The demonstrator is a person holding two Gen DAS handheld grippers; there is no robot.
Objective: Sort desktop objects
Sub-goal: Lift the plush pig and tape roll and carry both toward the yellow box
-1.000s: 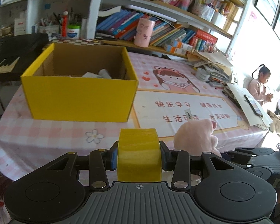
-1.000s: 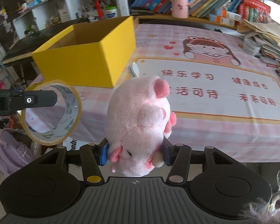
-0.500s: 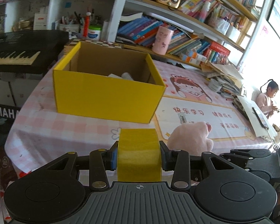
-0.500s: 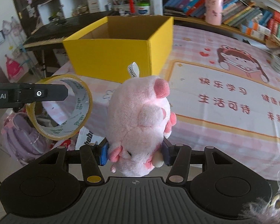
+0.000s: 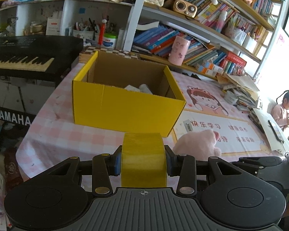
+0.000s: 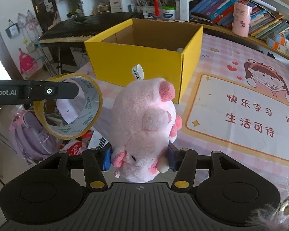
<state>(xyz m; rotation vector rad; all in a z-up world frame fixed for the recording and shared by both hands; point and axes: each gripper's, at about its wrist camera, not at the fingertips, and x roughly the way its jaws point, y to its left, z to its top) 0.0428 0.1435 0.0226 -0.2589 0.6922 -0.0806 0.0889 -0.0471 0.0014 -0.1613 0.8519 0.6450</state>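
Note:
My left gripper [image 5: 143, 162] is shut on a yellow tape roll [image 5: 143, 159], held in the air before the table's near edge. The roll also shows in the right wrist view [image 6: 69, 105], at the left. My right gripper [image 6: 139, 159] is shut on a pink plush pig [image 6: 144, 127], held above the table's front edge; the pig shows in the left wrist view [image 5: 197, 143] too. An open yellow cardboard box [image 5: 125, 104] stands on the table ahead, with pale items inside [image 5: 138, 88]. It also shows in the right wrist view [image 6: 144, 57].
A pink checked tablecloth with a cartoon study mat [image 6: 240, 105] covers the table. A black Yamaha keyboard [image 5: 25, 55] stands left of the table. Bookshelves and a pink cup [image 5: 178, 51] are behind. A child [image 5: 282, 107] sits at the far right. A purple backpack [image 6: 32, 134] lies on the floor.
Both grippers have pulled back and risen, still holding the tape and the pig. The box now looks farther away and more of its inside shows.

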